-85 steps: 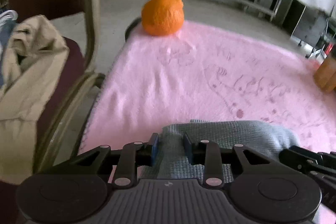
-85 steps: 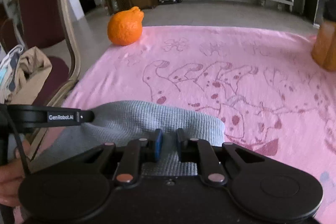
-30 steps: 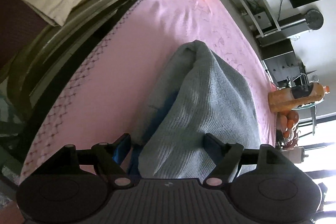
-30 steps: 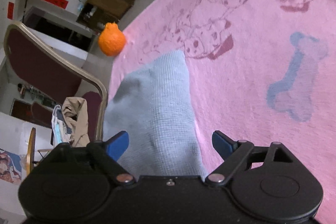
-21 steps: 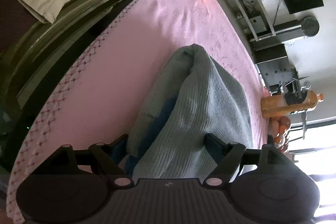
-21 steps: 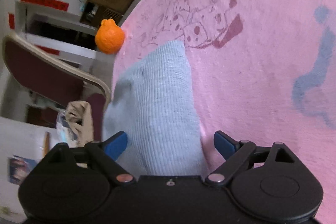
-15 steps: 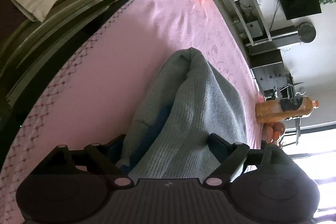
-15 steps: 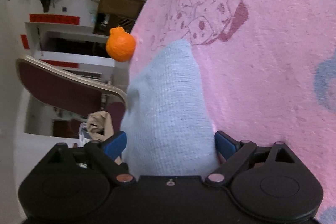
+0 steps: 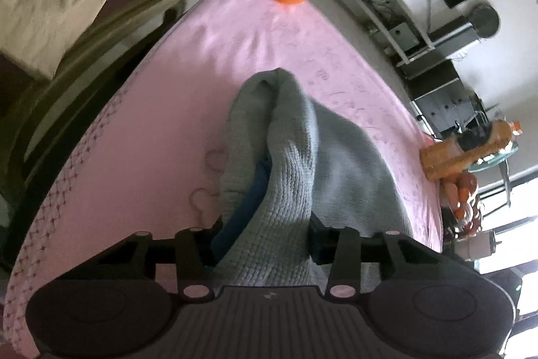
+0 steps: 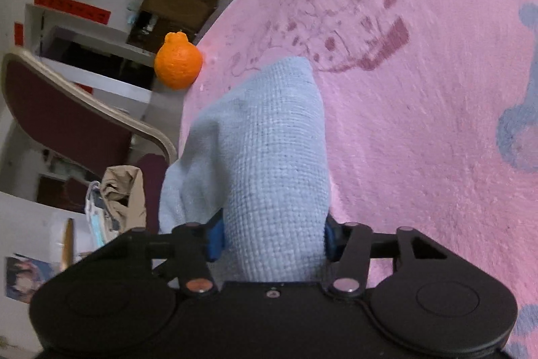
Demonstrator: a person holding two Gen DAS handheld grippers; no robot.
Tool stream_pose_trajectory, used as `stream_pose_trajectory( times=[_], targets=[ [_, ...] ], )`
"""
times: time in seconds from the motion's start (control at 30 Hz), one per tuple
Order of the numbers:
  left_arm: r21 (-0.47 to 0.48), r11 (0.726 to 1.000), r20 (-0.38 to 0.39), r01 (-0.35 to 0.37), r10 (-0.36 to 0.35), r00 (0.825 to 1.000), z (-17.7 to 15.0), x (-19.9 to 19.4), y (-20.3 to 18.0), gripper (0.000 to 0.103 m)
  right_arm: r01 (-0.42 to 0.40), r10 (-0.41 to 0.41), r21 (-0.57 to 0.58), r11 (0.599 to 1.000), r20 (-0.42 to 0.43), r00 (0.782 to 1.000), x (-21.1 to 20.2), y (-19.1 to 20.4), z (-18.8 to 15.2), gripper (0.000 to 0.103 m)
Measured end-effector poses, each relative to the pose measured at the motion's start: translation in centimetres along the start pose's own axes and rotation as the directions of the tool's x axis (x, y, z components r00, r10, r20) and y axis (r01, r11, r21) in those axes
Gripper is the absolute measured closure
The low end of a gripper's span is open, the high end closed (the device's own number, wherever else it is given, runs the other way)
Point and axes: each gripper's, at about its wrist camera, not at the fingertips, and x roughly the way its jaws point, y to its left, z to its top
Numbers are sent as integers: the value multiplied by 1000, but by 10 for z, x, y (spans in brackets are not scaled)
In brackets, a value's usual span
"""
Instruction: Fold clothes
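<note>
Background clutter, non-task items only.
Orange fruit [image 10: 178, 64] at far corner of pink printed blanket [image 10: 420, 110]; maroon chair [image 10: 64, 120] beside it with beige cloth [image 10: 122, 190] on seat; orange bottle [image 9: 467, 150] at blanket's other edge.

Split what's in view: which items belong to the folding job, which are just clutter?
Job:
- grey knit garment, bunched between both grippers' fingers
- left gripper, closing on it
- right gripper, closing on it
- pink blanket, the work surface

Clutter:
- orange
- chair
- beige clothes
- orange bottle
</note>
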Motion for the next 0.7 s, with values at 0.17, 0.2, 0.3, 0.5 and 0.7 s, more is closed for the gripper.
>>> stream_pose_trajectory(
  times=[0.17,0.2,0.3,0.5,0.7],
  targets=[
    [98,988,7,120,-122,993,-25,-24,-50,68,8,-7,-79,997,14,1000,-46,19,2,55],
    [131,983,1,131,-132,991,-32,-23,-64,68,-2,3,-87,996,20,1000,-61,19,2,55],
    [210,965,-27,156,-154,988,-53,-13,-102,68,-1,9,-109,994,76,997,-111,9,1,55],
    [180,971,-148,157,-131,980,-86,61,-133,67,75,-71,-26,997,138,988,-161,-64,17,55],
    [190,967,-150,170,-142,978,-85,72,-143,67,-30,20,145,989,68,997,-149,-149,23,50]
  ],
)
